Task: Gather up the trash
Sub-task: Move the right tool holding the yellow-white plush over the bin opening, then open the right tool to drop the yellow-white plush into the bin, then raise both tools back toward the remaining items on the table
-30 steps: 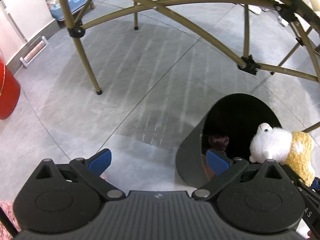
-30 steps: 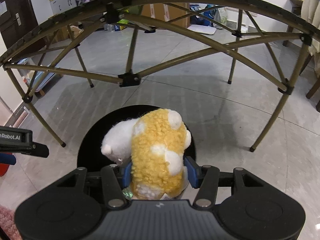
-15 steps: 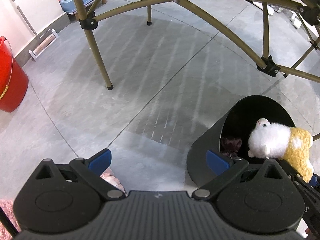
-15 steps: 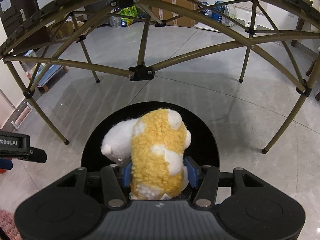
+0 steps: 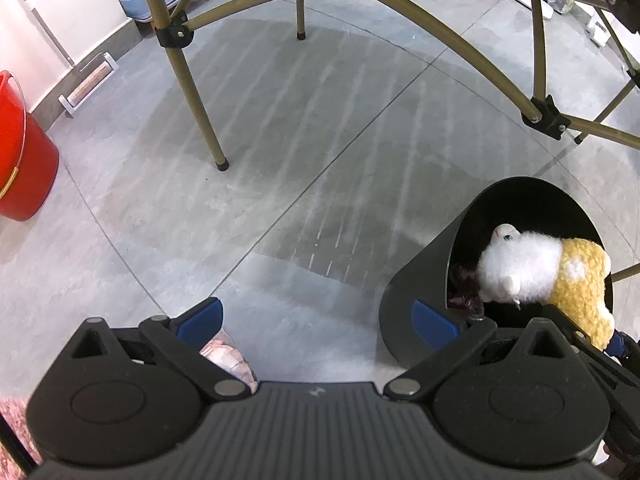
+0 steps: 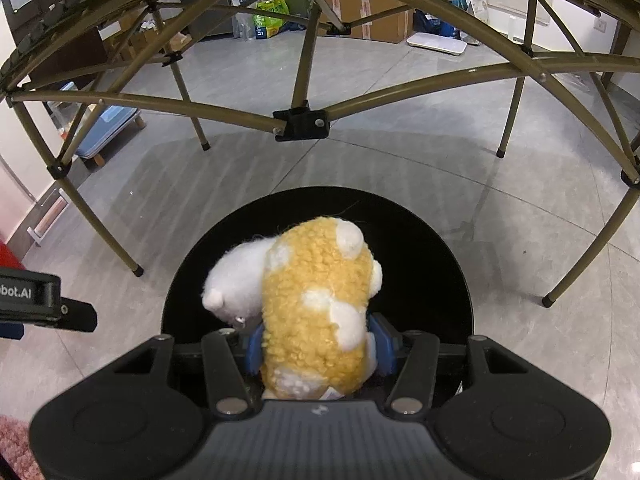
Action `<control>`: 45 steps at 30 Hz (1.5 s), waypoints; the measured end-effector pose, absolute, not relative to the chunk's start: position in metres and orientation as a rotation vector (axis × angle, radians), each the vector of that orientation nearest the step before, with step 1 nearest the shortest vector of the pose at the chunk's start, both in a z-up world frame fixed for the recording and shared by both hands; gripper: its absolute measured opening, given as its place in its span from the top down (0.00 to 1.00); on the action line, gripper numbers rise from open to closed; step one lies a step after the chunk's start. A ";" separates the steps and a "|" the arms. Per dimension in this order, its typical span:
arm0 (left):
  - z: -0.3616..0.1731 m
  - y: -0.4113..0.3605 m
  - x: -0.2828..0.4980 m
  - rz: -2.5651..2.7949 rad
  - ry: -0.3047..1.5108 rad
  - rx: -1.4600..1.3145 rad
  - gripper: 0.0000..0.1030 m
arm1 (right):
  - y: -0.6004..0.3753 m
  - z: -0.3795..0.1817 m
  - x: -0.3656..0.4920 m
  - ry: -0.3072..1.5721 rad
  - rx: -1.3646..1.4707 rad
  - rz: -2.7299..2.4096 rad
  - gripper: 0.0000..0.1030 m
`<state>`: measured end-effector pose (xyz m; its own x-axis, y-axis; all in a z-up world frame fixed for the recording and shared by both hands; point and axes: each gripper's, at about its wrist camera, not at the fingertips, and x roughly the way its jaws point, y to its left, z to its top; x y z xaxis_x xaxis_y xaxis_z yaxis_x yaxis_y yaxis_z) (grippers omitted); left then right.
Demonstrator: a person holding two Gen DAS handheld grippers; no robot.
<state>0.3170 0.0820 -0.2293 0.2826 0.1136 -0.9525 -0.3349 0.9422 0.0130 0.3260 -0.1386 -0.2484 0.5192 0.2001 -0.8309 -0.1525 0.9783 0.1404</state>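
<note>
Two pairs of tongs hang over the grey tiled floor (image 5: 280,140), under an olive folding frame (image 6: 300,124). The right tongs (image 6: 318,346) clamp a plush toy (image 6: 316,312), yellow-bodied with a white head, their blue pads pressed into its sides at the lower body. The toy's head sticks out forward, directly above the open mouth of a black bin (image 6: 432,248). From the left side, the toy (image 5: 532,268) sits just inside the rim of the bin (image 5: 416,280), with something dark and crumpled lying in the bottom. The left tongs (image 5: 316,318) stand wide apart and grip nothing; the right-hand pad is just beside the bin's outer wall. A red bucket (image 5: 20,152) stands well off to the left.
</note>
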 end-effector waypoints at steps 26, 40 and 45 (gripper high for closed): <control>-0.231 0.077 0.317 0.294 1.259 -0.203 0.00 | -0.137 -0.270 0.334 1.174 0.000 0.134 0.05; -0.230 0.078 0.317 0.288 1.265 -0.202 0.00 | -0.137 -0.272 0.332 1.198 0.013 0.143 0.04; -0.231 0.077 0.317 0.285 1.263 -0.204 0.00 | -0.136 -0.273 0.333 1.197 0.013 0.144 0.04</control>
